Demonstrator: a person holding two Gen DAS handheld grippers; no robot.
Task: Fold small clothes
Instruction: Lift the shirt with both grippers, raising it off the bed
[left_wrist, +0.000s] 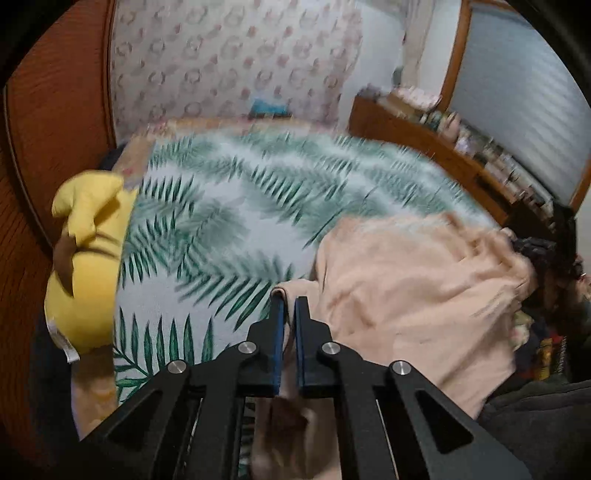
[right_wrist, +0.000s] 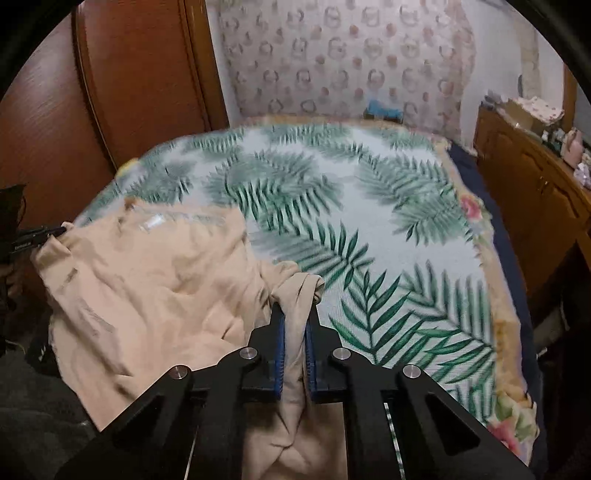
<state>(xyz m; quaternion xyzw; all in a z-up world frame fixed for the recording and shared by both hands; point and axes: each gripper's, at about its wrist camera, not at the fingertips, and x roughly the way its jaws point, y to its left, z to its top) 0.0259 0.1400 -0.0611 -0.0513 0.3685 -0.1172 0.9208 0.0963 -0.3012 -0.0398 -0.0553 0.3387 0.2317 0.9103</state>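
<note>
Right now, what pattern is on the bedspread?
Green palm fronds on a pale bedspread, clearest in the right wrist view.

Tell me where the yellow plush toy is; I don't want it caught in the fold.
The yellow plush toy shows only in the left wrist view, at the palm-print bedspread's left edge beside the wooden wardrobe, apart from the peach garment.

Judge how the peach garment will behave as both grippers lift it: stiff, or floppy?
Likely floppy: the peach garment sags in soft wrinkles between the left gripper and right gripper. Probably light, since thin bunched edges sit in nearly closed jaws. It may drag on the leaf-print bedspread.
</note>
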